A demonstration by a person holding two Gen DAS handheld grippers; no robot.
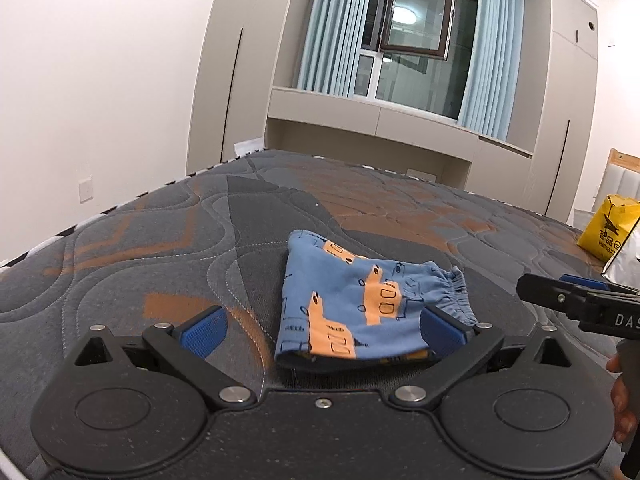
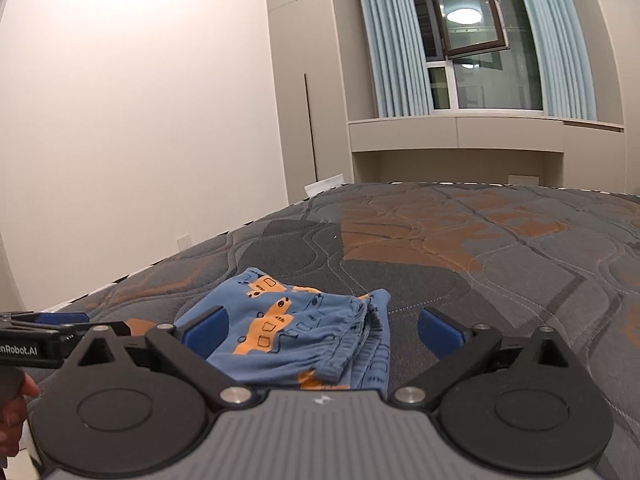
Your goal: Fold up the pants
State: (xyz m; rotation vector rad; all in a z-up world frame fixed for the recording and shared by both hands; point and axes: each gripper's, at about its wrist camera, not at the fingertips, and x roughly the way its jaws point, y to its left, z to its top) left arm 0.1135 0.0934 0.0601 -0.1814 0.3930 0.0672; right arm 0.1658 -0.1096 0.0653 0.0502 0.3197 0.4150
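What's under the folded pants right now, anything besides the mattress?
The folded pants lie directly on the quilted mattress. Only bare mattress shows around their edges. Whatever sits beneath the cloth itself is covered, so I cannot rule out something small there.

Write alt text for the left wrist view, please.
Folded blue pants with orange vehicle prints lie on a grey and orange quilted mattress, between the open fingers of the left claw. The right claw enters from the right; behind, a curtained window.
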